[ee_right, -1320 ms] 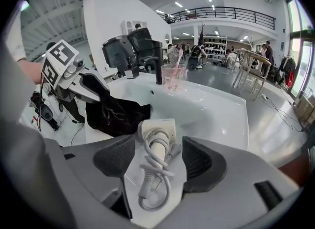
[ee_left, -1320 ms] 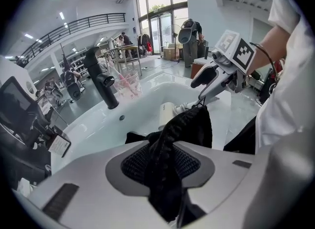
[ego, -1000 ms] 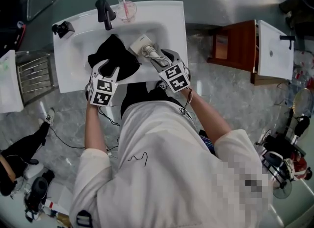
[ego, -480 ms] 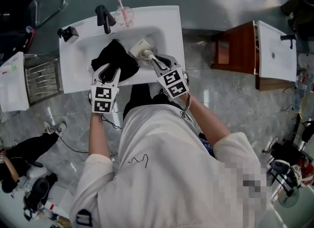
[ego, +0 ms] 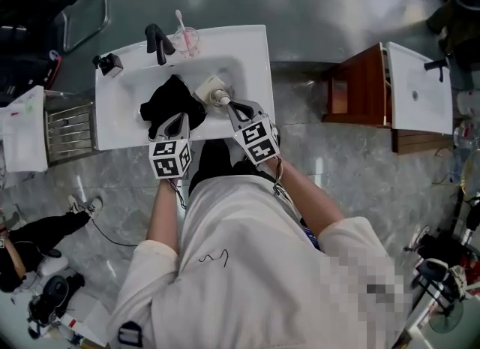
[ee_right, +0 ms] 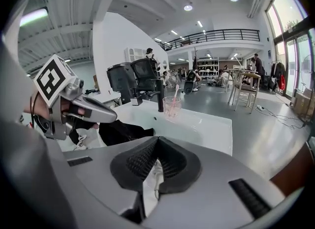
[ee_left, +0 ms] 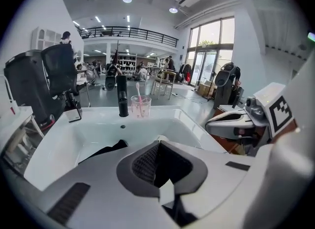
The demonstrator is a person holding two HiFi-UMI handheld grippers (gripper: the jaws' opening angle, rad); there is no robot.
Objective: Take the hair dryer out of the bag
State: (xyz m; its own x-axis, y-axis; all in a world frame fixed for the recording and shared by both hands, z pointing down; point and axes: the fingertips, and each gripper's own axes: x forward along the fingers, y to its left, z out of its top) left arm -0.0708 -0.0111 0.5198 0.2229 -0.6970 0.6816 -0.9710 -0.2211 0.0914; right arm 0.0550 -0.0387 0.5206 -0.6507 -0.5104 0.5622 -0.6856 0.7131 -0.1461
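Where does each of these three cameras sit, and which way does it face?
Head view: on the person's head, looking steeply down at the sink, bag and hair dryer; shows torso, forearms, both tools.
Left gripper view: rides the left tool, looking along its jaws, just closed on the bag, toward the faucet; right tool shows at right.
Right gripper view: rides the right tool, jaws just closed on the hair dryer, facing the faucet too; left tool shows at left.
Shared: all show sink and bag.
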